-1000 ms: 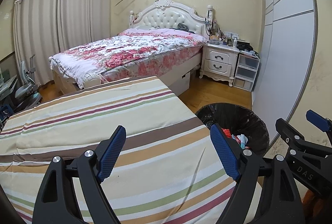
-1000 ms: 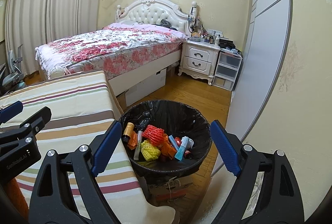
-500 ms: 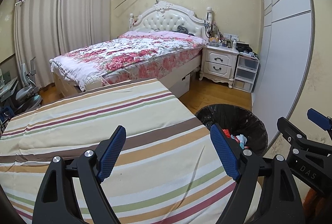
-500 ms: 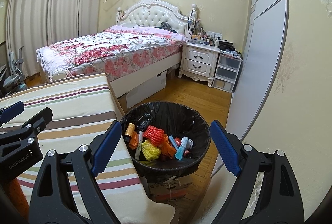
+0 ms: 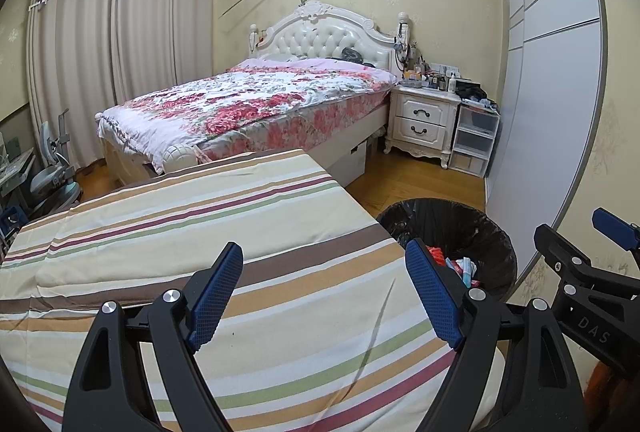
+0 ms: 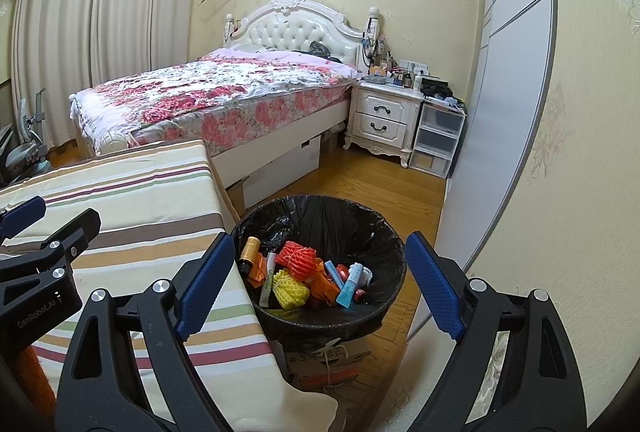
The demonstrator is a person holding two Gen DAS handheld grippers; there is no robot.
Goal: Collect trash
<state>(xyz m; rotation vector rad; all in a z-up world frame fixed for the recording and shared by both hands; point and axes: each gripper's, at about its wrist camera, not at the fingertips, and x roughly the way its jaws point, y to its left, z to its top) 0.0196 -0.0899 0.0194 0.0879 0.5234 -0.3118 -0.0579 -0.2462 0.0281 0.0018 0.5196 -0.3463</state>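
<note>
Jaws of the left gripper (image 5: pixel 324 292) stand spread and empty over the striped cloth (image 5: pixel 200 224), and those of the right gripper (image 6: pixel 320 280) stand spread and empty above the trash bin (image 6: pixel 384 232), which sits on the floor just beside the cloth's edge. Bin's black liner holds orange and yellow foam nets (image 6: pixel 296 260), tubes and wrappers, small labels unreadable; its base is cut off behind a cardboard box (image 6: pixel 328 360). Beyond: floral bed (image 6: pixel 216 92), white nightstand (image 6: pixel 384 116), closed curtains (image 6: pixel 80 32), wood floor.

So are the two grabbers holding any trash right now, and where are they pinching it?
Nothing is held. The left gripper and right gripper are both open and empty.
</note>
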